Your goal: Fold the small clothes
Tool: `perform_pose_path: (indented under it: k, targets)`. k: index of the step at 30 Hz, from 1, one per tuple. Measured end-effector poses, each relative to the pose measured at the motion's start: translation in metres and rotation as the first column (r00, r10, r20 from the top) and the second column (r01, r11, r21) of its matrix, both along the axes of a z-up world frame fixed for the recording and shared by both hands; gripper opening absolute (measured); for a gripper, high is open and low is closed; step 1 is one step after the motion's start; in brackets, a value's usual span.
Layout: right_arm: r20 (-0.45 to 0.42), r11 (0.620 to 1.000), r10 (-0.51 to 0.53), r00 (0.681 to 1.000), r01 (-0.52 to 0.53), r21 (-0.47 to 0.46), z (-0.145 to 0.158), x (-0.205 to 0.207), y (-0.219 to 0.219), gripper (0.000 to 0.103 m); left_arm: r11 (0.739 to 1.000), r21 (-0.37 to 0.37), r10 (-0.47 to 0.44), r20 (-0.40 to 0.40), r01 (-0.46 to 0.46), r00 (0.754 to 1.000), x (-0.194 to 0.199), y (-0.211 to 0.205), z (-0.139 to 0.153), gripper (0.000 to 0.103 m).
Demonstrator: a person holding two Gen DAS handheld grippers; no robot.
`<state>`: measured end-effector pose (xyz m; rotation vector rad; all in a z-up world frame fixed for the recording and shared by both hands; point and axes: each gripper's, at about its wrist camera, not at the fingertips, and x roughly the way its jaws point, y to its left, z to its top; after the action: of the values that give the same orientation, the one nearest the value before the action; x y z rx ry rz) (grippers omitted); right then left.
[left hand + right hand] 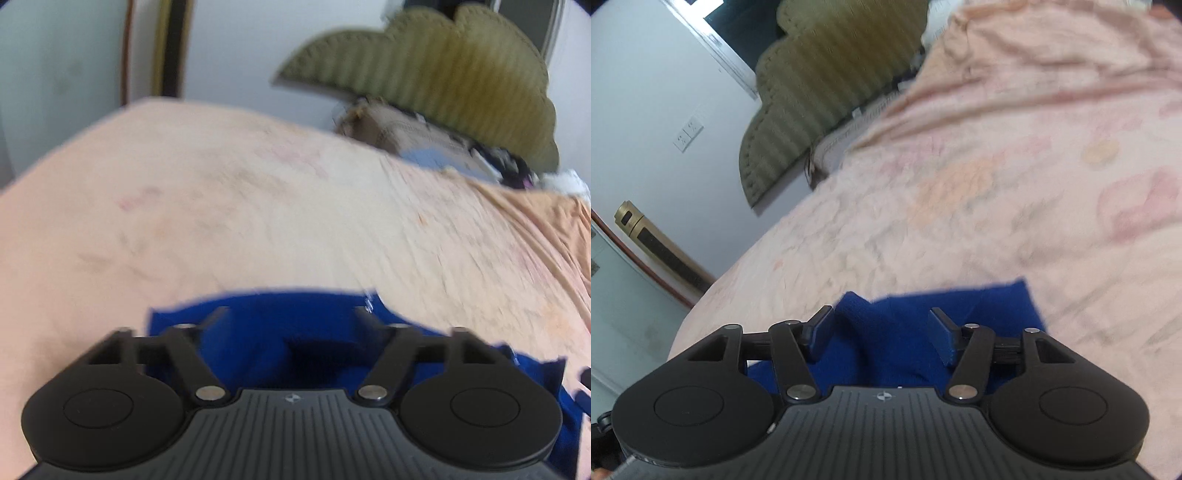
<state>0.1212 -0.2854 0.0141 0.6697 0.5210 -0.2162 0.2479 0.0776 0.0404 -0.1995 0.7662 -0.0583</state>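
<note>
Tongs (881, 334) apart over blue garment (905, 343), seemingly clear.

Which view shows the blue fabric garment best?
The right wrist view: the blue fabric garment shows its far edge, a corner and a raised fold on the peach bedsheet. The left wrist view shows a blurrier blue patch, partly hidden.
</note>
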Motion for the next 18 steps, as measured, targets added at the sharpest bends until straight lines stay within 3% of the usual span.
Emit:
perform_pose_path:
  k: [3, 7, 10, 13, 15, 18]
  targets:
    - [-0.001, 0.987, 0.084, 0.996, -0.084, -0.135, 0.010, 0.003, 0.022, 0.065, 0.999, 0.038, 0.029, 0.033, -0.031, 0.999, -0.001, 0.003, 0.007, 0.077]
    - [-0.080, 0.949, 0.237, 0.968, -0.248, -0.193, 0.003, 0.022, 0.043, 0.071, 0.984, 0.179, -0.033, 0.050, 0.024, 0.998, -0.005, -0.013, 0.006, 0.077]
    - [-0.143, 0.950, 0.149, 0.979, -0.181, -0.254, -0.004, 0.032, 0.038, 0.071, 0.950, 0.299, -0.105, 0.025, 0.093, 0.994, -0.005, -0.028, -0.003, 0.080]
    - [-0.188, 0.938, -0.014, 0.982, -0.052, -0.343, -0.003, 0.031, 0.025, 0.073, 0.911, 0.400, -0.102, -0.010, 0.097, 0.995, -0.001, -0.036, -0.017, 0.080]
    - [-0.166, 0.933, 0.000, 0.986, -0.060, -0.356, 0.001, 0.021, 0.025, 0.074, 0.909, 0.405, -0.105, 0.005, 0.094, 0.994, -0.006, -0.034, -0.020, 0.080]
    - [-0.149, 0.914, 0.125, 0.981, -0.173, -0.368, 0.004, 0.012, 0.042, 0.084, 0.919, 0.382, -0.103, -0.005, 0.097, 0.995, -0.006, -0.033, -0.023, 0.080]
